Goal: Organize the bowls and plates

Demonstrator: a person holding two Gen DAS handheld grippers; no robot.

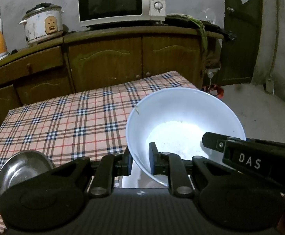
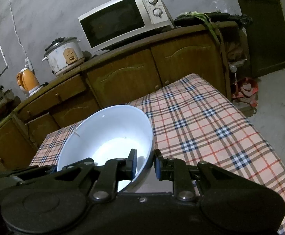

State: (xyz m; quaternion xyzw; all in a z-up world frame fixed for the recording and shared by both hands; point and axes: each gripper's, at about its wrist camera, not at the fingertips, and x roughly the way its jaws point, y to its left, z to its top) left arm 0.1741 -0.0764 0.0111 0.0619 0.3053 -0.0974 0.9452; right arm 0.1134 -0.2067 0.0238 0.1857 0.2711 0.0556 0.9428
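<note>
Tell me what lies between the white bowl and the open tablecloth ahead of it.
Nothing visible does. The white bowl is pinched at its rim by the left tool and the right tool, and the plaid tablecloth beyond it is bare. The steel bowl sits off to the left.

The bowl (image 1: 183, 125) is white, faintly bluish inside. The tablecloth (image 1: 68, 117) is a peach-pink plaid crossed by navy, white, red and tan lines. The metal dish (image 1: 19, 172) is silver-grey. Both hand-held grippers are black with blue pads (image 2: 158, 164). The microwave (image 1: 121, 3) is white with a dark door, the cabinet (image 1: 107, 58) brown wood, the kettle (image 2: 28, 81) orange.
</note>
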